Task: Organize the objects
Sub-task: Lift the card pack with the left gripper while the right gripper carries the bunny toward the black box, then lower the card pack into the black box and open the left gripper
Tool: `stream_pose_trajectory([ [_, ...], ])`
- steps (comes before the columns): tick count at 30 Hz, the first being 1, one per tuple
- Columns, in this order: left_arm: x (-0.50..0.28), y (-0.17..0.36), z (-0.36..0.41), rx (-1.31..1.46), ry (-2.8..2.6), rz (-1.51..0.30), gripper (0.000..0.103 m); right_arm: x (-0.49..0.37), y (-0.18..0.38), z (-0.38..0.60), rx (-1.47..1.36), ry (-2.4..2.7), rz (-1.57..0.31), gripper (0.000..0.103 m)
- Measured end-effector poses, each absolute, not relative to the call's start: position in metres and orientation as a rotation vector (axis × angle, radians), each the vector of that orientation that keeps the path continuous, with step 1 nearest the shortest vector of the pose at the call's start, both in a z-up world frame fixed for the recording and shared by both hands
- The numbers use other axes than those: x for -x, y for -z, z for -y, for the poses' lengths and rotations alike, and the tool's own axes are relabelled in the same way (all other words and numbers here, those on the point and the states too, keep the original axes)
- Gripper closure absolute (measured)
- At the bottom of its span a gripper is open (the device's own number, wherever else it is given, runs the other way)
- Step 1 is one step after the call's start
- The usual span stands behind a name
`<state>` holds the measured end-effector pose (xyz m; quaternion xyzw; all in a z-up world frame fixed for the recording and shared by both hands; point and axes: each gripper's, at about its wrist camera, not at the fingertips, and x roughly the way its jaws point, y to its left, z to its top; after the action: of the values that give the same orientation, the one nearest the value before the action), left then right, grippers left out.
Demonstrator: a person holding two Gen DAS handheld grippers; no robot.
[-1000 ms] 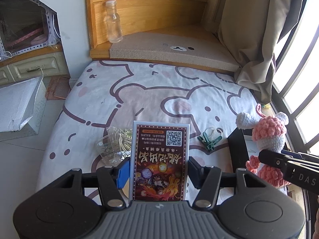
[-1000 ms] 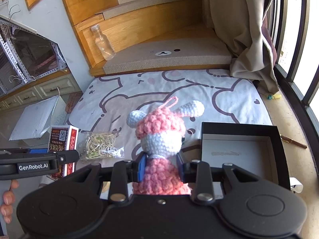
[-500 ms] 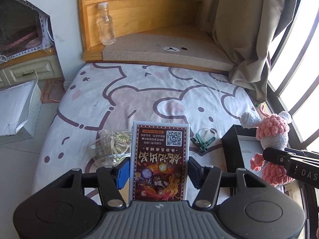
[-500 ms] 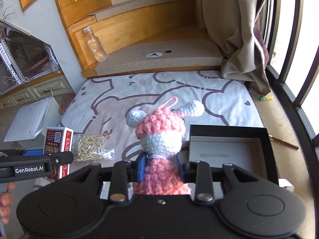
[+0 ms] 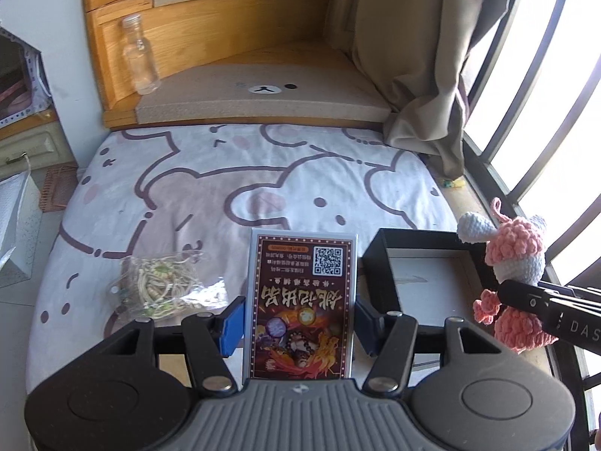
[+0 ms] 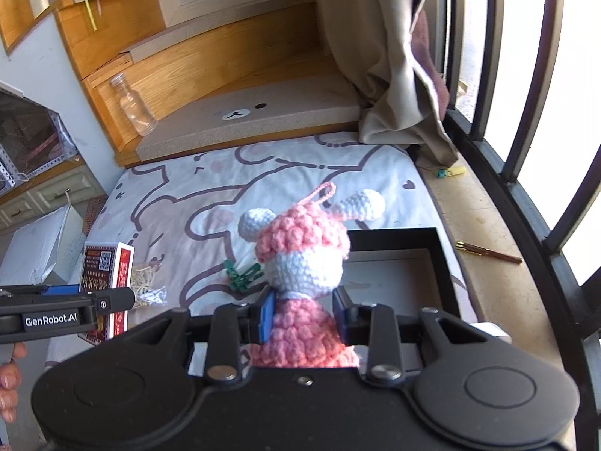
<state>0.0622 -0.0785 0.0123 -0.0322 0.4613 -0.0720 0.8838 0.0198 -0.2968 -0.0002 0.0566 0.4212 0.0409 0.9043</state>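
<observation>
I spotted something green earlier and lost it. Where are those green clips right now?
In the right wrist view, the green clips lie on the bedsheet, just left of the crocheted doll, between the bag of rubber bands and the black box.

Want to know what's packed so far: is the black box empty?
Mostly empty: the black box shows bare pale floor in both views. The pink doll hides part of it.

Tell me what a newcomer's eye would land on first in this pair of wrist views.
First, the pink and white crocheted doll, clamped in the right hand-held gripper just in front of the open black rectangular box on the cartoon-bear bedsheet. Next, the dark red printed card box with a QR code, held upright in the left hand-held gripper, with the clear bag of pale rubber bands lying to its left.
</observation>
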Motion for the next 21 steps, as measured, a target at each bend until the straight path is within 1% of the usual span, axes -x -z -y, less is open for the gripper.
stream_pose_trajectory([
  [10,-0.063,-0.011,0.135,0.027,0.251,-0.962,0.044,-0.002,-0.002,0.353,-0.171,0.010,-0.834,0.070],
  [21,-0.061,-0.013,0.167,0.030,0.295,-0.962,0.044,0.008,-0.007,0.376,-0.169,0.044,-0.820,0.070],
])
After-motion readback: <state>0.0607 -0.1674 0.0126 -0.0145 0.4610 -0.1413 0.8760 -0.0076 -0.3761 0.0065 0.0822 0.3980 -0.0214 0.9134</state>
